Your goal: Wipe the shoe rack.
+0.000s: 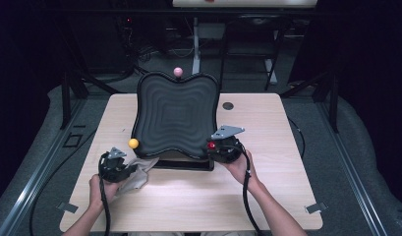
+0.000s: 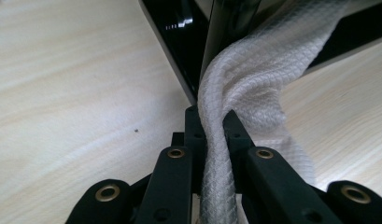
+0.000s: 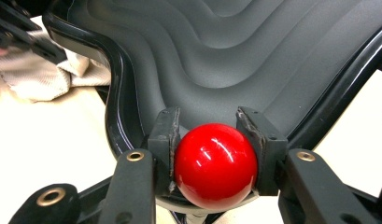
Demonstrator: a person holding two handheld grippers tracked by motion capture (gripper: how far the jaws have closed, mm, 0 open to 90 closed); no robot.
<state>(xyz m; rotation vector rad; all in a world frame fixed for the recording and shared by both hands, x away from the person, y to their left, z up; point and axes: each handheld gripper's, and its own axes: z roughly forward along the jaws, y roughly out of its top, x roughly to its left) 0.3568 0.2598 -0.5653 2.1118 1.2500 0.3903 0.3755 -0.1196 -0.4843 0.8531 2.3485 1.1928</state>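
Note:
A dark grey board [image 1: 176, 115] with wavy ridges stands tilted on the wooden table [image 1: 267, 191], with ball knobs at its corners. My right gripper [image 1: 217, 147] is shut on the red ball [image 3: 215, 164] at the board's near right corner; both pads press its sides. My left gripper [image 1: 127, 169] is shut on a white woven cloth [image 2: 247, 88], which runs up between the jaws toward the board's black base [image 2: 179, 32]. The cloth [image 1: 139, 171] lies bunched at the board's near left corner. A yellow ball [image 1: 133, 143] sits just above it.
A pink ball [image 1: 178, 71] tops the board's far edge. A round cable hole [image 1: 228, 105] is in the table right of the board. Metal clips [image 1: 316, 207] sit at the table's near corners. Dark floor, frames and cables surround the table.

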